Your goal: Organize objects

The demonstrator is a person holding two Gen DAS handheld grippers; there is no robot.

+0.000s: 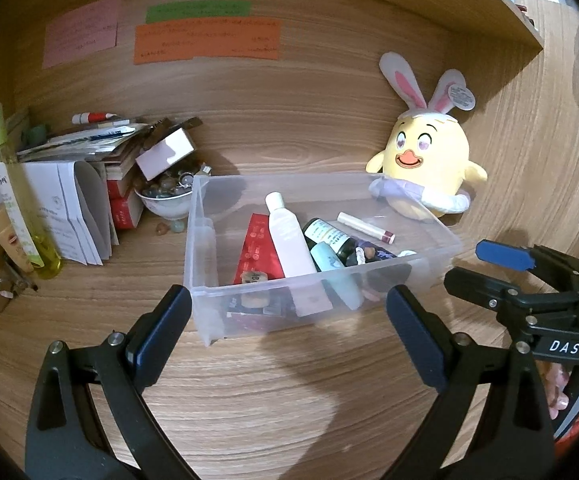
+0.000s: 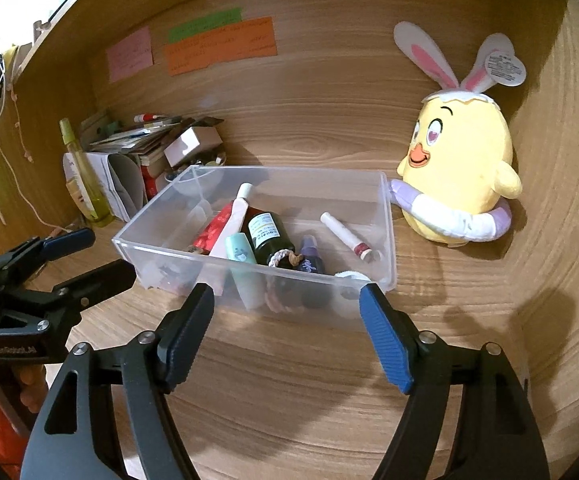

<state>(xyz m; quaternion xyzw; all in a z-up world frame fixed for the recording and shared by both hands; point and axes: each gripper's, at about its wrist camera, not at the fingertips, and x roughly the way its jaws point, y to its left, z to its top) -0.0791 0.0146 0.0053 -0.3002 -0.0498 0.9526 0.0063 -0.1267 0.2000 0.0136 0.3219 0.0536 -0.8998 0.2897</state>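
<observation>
A white tube (image 1: 289, 236), dark bottle (image 2: 269, 236) and lip balm (image 2: 345, 236) are held in the clear bin (image 2: 387, 236); before it, both the left tool (image 1: 289, 312) and right tool (image 2: 287, 320) are spread wide, empty.

The left gripper (image 1: 289, 304) holds its jaws spread wide with nothing between them, and the right gripper (image 2: 287, 304) is likewise spread wide and holding nothing; each appears at the other's side, close by, both pointing forward roughly parallel

Black gripper (image 2: 285, 320) frames — blue pads (image 2: 385, 344)
</observation>
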